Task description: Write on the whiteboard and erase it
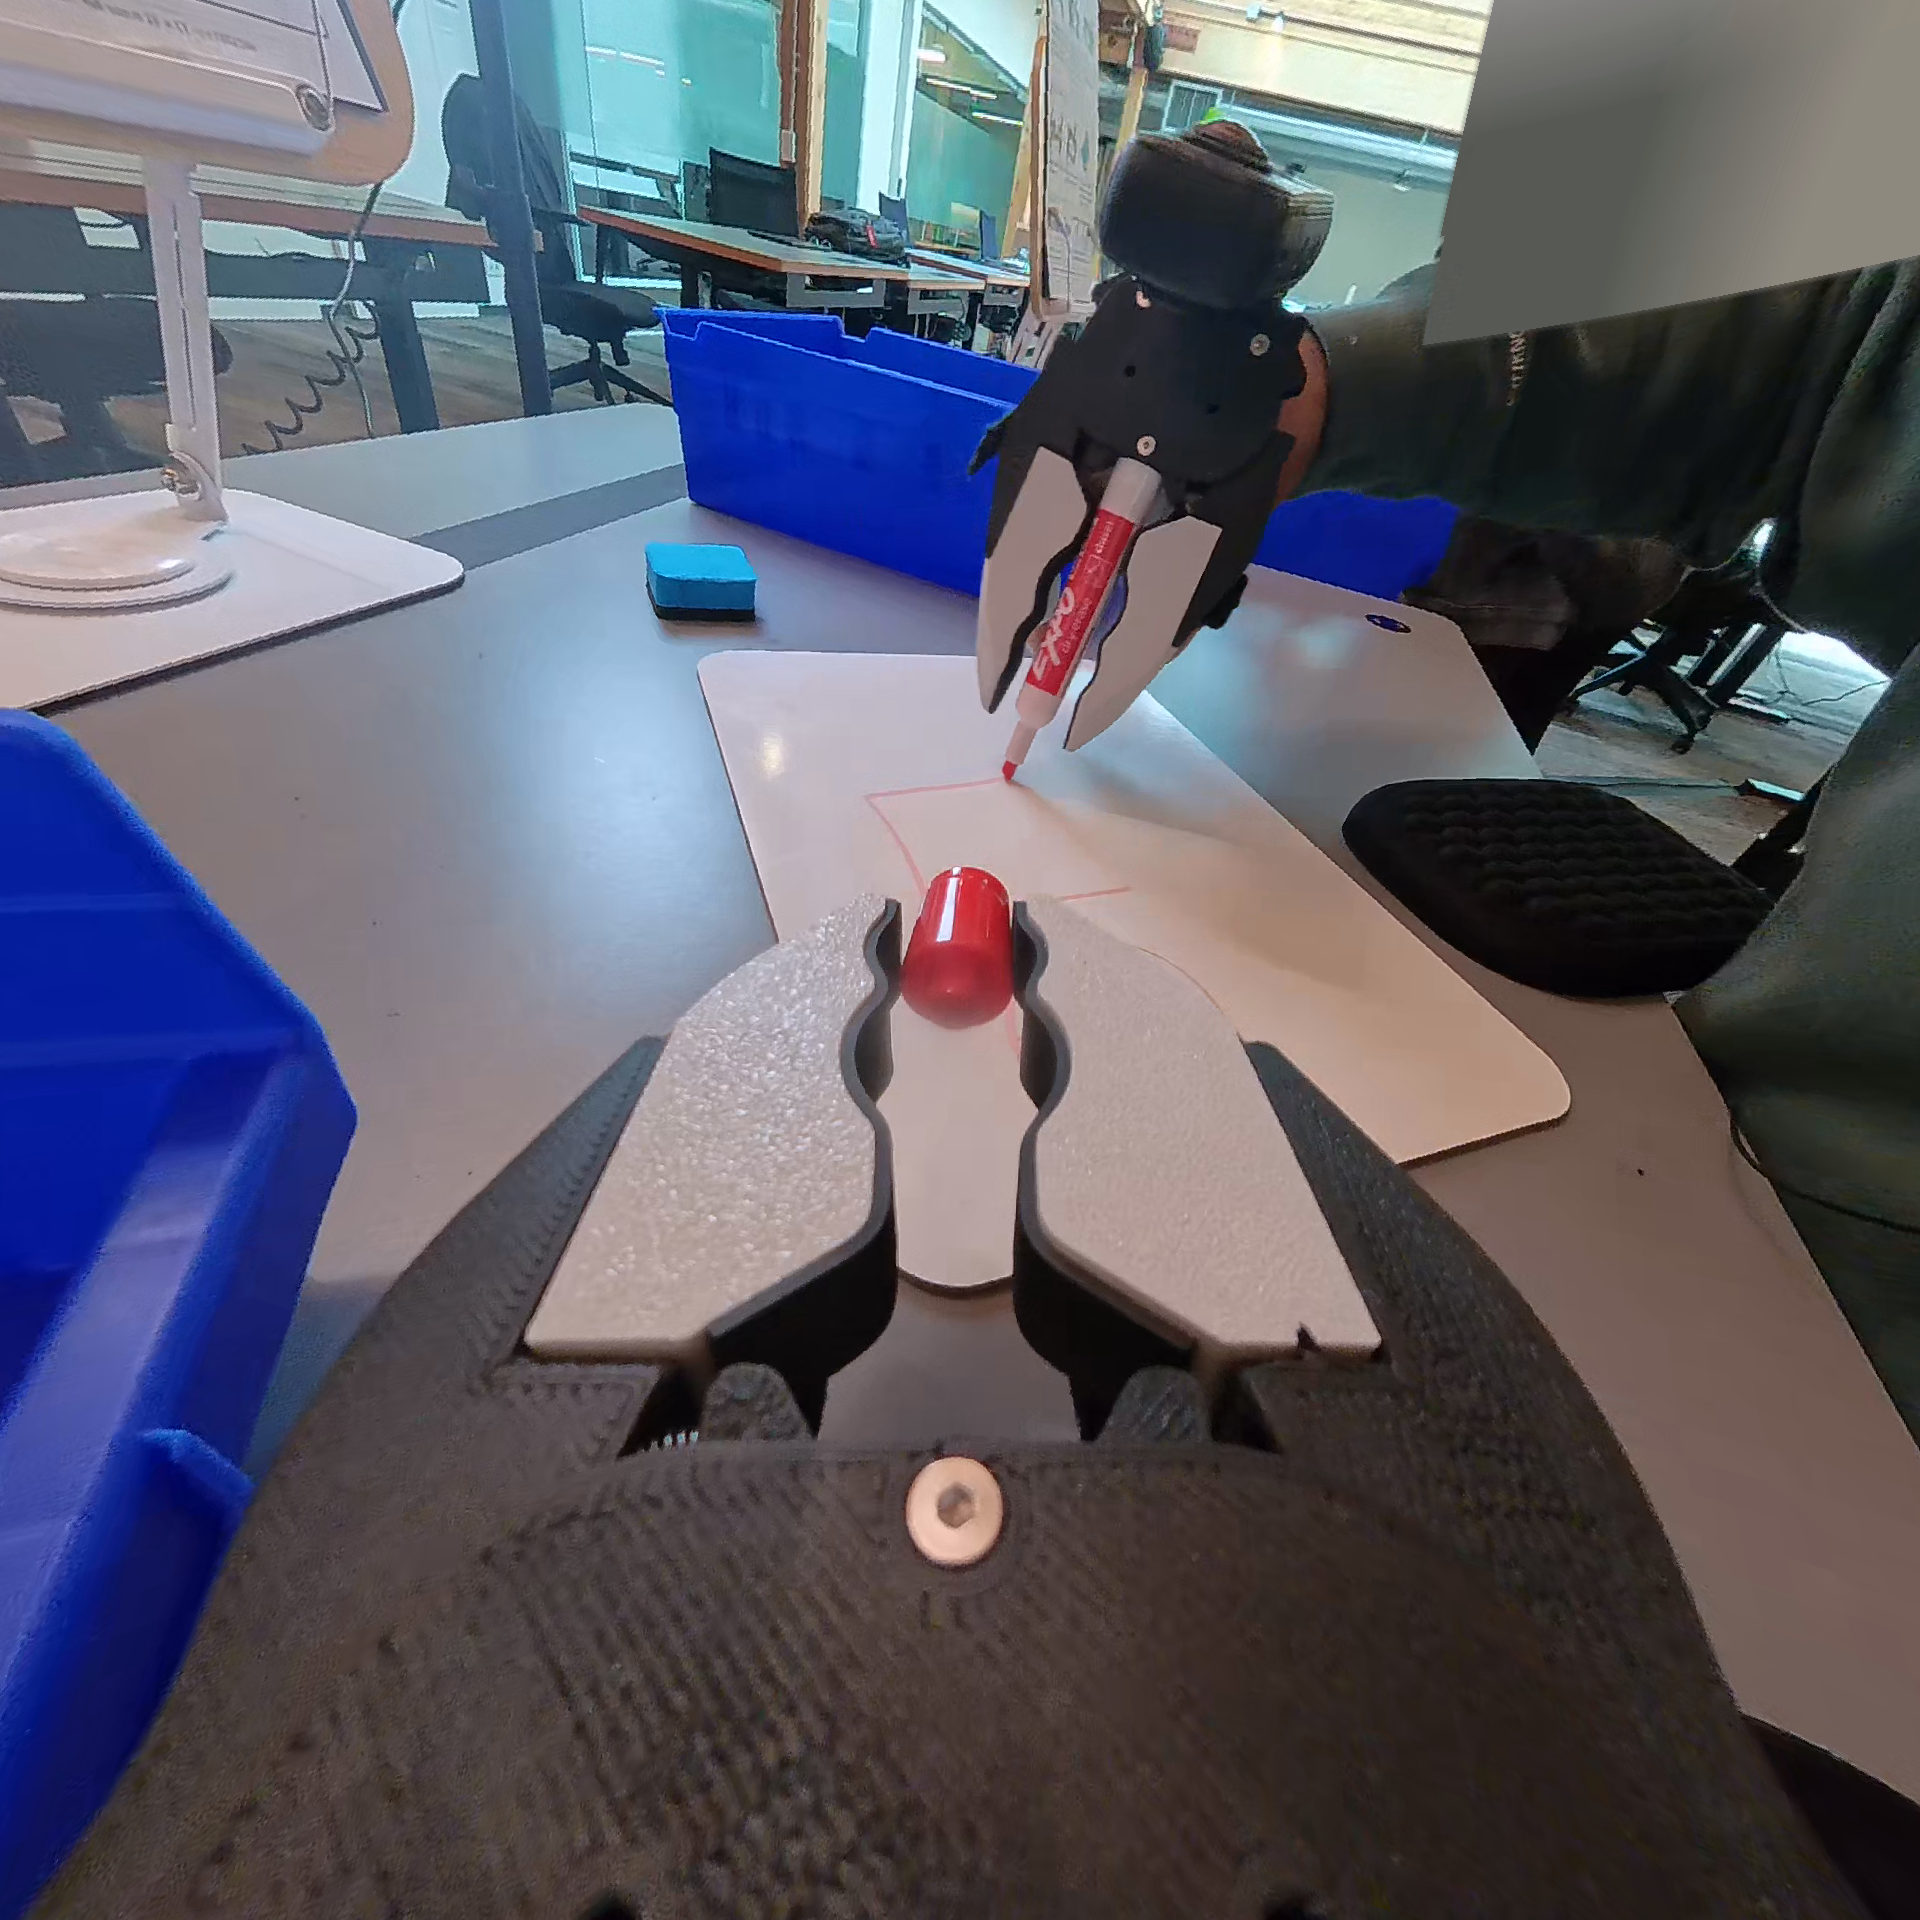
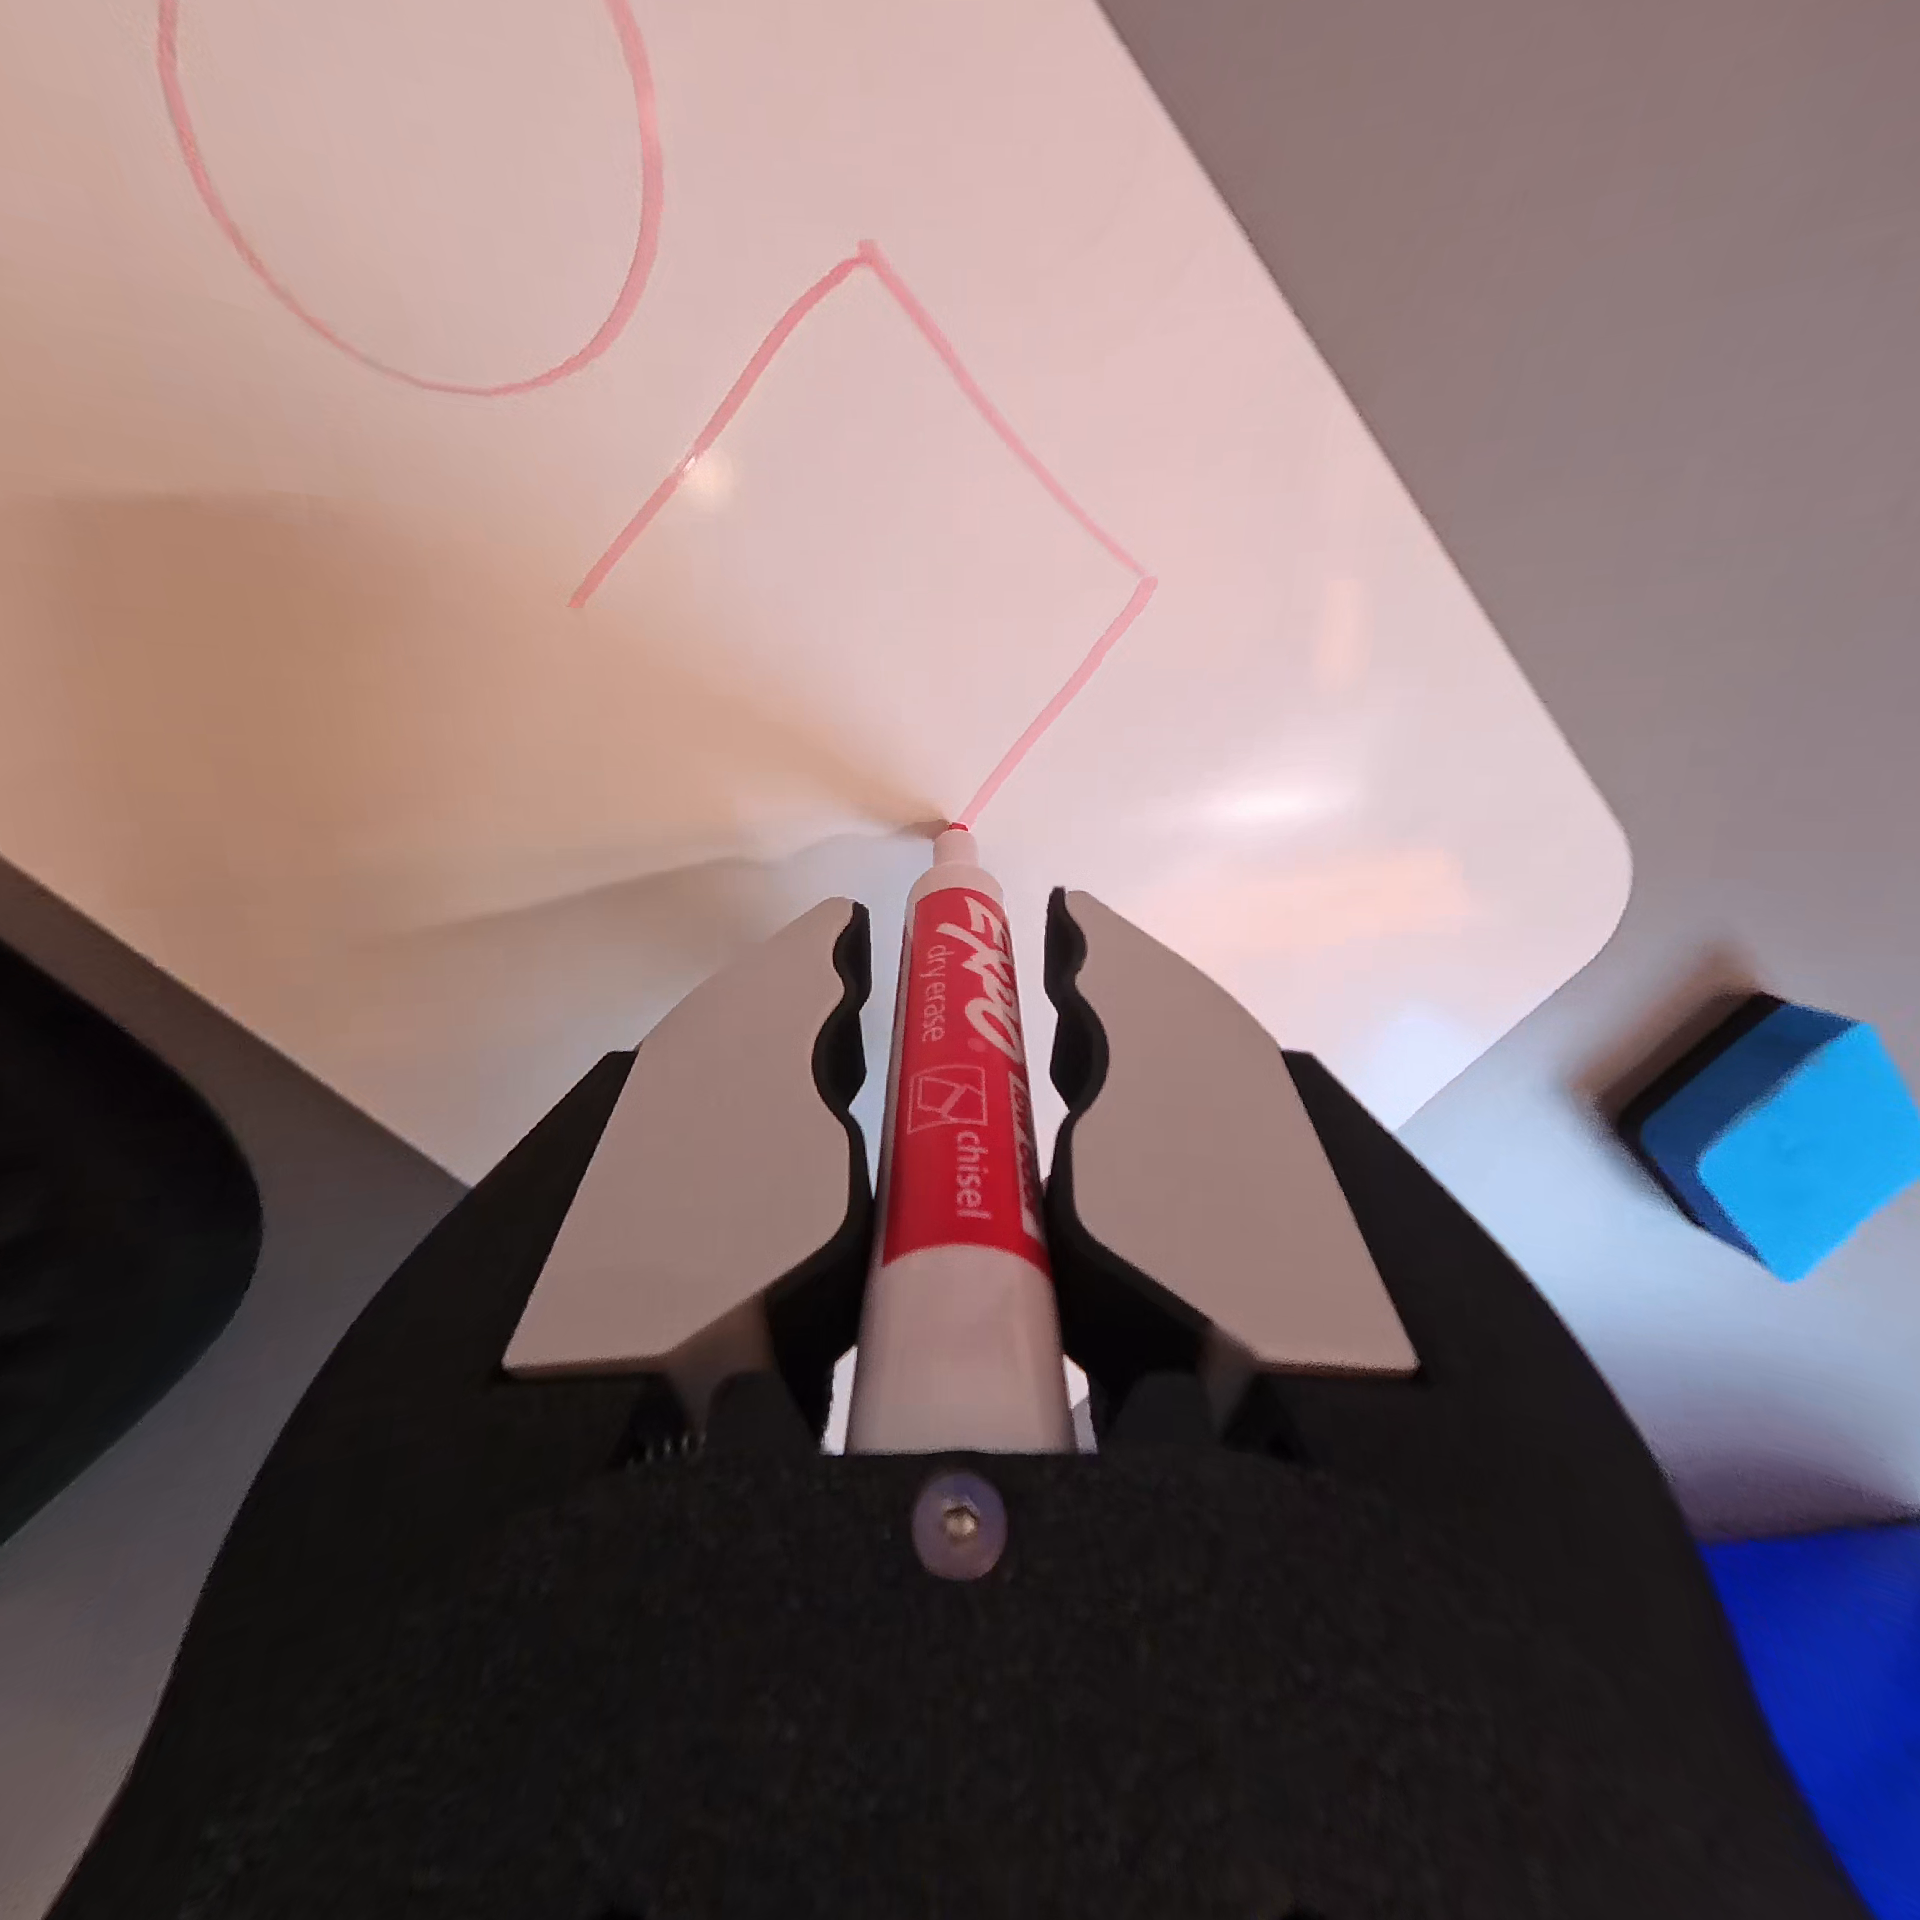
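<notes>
marker (image 2: 961, 1101): red dry-erase, chisel tip, light rigid plastic barrel; smooth and round, so I'd expect it to roll or pivot in the grip if pressed hard. Best hold is mid-barrel, where it is taken now, tip sticking out past the fingertips
right gripper (image 2: 958, 914): clamped on the marker barrel, fingers nearly together with only the barrel between them; tilted down at the board, tip touching the surface at the end of a red line
cap (image 1: 956, 961): red, small, light, hard plastic; slippery and short, easy to squirt out of a pinch
left gripper (image 1: 954, 920): closed on the cap at the fingertips, narrow gap, cap pokes forward; held low over the near end of the board
whiteboard (image 2: 1351, 644): thin white sheet, rounded corners, lying flat on the counter (image 1: 520, 831); glossy, probably slides if pushed sideways. Loop plus an unfinished angular outline drawn in red
eraser (image 2: 1787, 1132): blue foam block on dark felt base, soft and light, on the counter just off the board corner, untouched; grab across its short sides
blue bin (image 1: 831, 416): behind the board, not involved
stage: judging by the open outline, writing is under way, erase not yet started
</notes>
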